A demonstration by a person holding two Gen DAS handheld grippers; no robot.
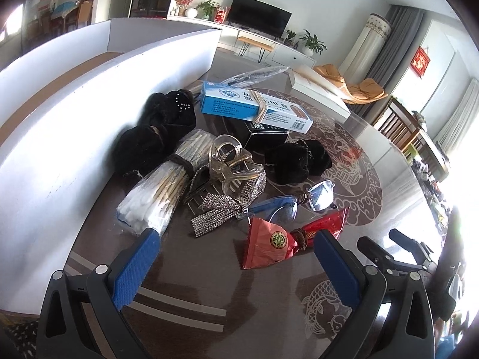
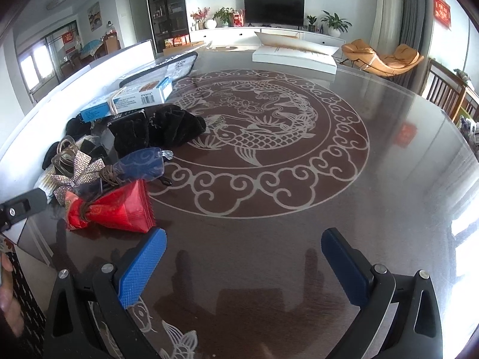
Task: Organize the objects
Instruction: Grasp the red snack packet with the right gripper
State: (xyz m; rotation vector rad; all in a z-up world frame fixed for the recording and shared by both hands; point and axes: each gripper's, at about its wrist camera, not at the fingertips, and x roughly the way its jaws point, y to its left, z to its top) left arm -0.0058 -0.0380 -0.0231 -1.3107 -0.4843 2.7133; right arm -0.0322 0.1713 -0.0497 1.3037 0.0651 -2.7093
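Note:
A heap of small items lies on the dark glass table beside a white box wall. Nearest my left gripper, which is open and empty, lies a red snack packet. Behind it lie blue-armed glasses, a rhinestone bow clip, a clear claw clip, a cotton swab bundle, black scrunchies and a blue-white carton. My right gripper is open over bare table, with the red packet just left of its left finger.
A flat white box lies at the table's far edge. A clear plastic sleeve rests behind the carton. The other gripper's black body shows at the right of the left wrist view. Wooden chairs stand on the right.

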